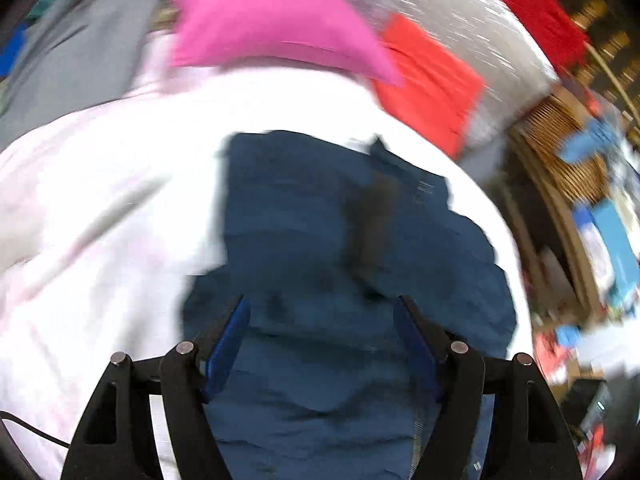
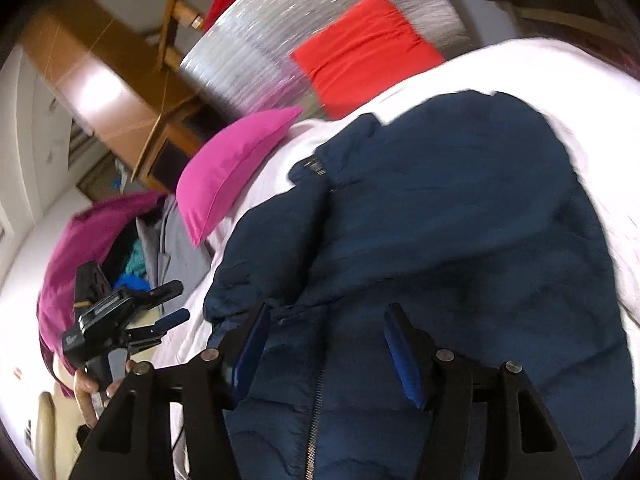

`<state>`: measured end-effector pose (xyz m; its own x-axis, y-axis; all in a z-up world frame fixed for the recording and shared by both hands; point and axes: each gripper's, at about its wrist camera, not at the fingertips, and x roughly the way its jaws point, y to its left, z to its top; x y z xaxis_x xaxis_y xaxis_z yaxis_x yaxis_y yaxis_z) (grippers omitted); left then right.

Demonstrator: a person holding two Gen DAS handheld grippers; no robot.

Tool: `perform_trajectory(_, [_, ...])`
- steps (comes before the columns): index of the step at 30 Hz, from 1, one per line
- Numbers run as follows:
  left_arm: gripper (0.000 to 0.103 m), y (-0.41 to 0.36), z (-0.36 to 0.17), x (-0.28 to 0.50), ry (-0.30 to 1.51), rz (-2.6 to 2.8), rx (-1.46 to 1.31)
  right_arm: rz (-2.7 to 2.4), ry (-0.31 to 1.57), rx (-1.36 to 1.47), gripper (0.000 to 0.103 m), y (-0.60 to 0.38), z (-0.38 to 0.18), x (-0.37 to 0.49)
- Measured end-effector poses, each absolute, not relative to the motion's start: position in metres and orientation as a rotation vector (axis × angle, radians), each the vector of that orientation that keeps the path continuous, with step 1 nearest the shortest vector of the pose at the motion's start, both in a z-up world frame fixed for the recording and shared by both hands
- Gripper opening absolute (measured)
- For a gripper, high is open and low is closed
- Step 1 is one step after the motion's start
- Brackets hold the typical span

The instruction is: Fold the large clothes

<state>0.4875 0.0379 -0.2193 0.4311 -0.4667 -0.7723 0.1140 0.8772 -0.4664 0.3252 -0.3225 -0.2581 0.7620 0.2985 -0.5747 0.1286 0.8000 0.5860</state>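
Jacket (image 2: 460, 220): navy quilted cloth, slight sheen, metal zip. Sheet (image 1: 100, 208): white matt cloth. Pillow (image 2: 228, 172): pink cloth.

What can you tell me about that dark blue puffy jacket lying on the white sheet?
The dark blue puffy jacket is quilted and looks like smooth nylon, with a metal zipper down its front. It lies spread but rumpled on the white bed sheet, collar towards the pink pillow. Nothing grips it: both grippers hover open above its near end.

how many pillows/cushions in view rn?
2. The pink pillow lies on the white sheet, beyond the navy jacket. The red cushion rests against the silver surface behind. Others may be hidden.
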Motion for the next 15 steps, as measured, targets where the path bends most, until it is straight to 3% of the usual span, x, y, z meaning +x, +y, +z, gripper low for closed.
perform_trajectory(2, [0.075,0.044,-0.228,0.492,1.100,-0.303,-0.364,0.116,0.730,0.579,0.075,-0.302,-0.250,0.343])
perform_trajectory(6, [0.075,0.051,-0.248,0.503,1.192,-0.179,-0.359,0.125,0.778,0.423,0.082,-0.267,-0.240,0.380])
perform_trajectory(11, [0.075,0.047,-0.263,0.510,1.250,-0.159,-0.356,0.058,0.938,0.182,0.082,-0.234,-0.258,0.430])
perform_trajectory(15, [0.075,0.037,-0.270,0.515,1.266,-0.148,-0.329,-0.003,0.941,0.023,0.082,-0.222,-0.265,0.446])
